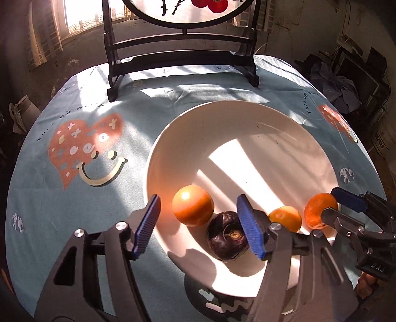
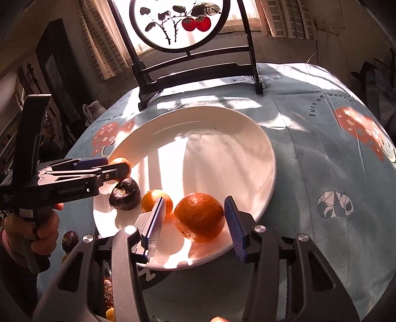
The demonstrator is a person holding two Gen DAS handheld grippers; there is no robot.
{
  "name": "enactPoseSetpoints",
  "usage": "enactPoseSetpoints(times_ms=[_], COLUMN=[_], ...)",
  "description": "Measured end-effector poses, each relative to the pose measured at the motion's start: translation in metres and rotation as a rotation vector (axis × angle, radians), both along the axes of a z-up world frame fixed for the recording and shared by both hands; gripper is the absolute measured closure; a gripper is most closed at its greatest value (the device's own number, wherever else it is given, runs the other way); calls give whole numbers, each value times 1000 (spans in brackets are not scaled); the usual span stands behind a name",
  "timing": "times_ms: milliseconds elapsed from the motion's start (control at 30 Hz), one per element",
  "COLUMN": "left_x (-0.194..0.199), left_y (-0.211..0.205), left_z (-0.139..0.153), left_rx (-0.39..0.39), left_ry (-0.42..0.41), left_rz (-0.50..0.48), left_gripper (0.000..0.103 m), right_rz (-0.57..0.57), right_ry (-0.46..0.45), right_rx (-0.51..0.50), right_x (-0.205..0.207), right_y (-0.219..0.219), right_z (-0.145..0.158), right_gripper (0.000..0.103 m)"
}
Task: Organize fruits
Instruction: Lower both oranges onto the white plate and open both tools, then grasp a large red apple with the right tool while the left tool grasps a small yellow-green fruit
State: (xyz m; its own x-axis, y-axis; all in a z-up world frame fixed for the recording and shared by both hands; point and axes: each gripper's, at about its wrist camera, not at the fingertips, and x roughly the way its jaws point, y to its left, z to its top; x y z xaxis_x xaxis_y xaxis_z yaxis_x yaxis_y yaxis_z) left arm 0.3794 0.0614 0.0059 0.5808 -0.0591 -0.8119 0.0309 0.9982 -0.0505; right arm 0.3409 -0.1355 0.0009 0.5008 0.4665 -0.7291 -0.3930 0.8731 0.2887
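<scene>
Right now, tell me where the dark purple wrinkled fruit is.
The dark purple wrinkled fruit lies on the white plate, near its front-left edge in the right wrist view, between two orange fruits.

At the frame's top we see a round painted screen [image 2: 179,23] on a dark stand [image 1: 183,57], on a blue patterned tablecloth [image 1: 81,188].

A white plate [image 2: 247,138] is holding three orange fruits (the biggest orange [image 2: 199,217] is showing faint darker streaks) and one dark purple fruit [image 2: 124,192]. The pale blue tablecloth [image 2: 309,173] is showing red hearts with white specks. Both grippers are wearing ridged blue pads [image 1: 248,226].
</scene>
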Motion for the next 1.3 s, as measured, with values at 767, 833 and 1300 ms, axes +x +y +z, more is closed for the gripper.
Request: enactPoseSetpoints(times_ms=[767, 833, 1300], left_x=[-262, -265, -265], left_y=[-2, -5, -5], left_z=[-24, -22, -22], left_rx=[-12, -17, -55], left_ry=[-194, -222, -221], left_rz=[-70, -104, -136], left_gripper=[2, 2, 2], right_rz=[27, 22, 33], right_ry=[-127, -118, -35], right_rx=[-70, -74, -95], right_x=[-206, -204, -191], right_y=[-44, -43, -36], right_z=[1, -3, -16], right_gripper=[46, 46, 46])
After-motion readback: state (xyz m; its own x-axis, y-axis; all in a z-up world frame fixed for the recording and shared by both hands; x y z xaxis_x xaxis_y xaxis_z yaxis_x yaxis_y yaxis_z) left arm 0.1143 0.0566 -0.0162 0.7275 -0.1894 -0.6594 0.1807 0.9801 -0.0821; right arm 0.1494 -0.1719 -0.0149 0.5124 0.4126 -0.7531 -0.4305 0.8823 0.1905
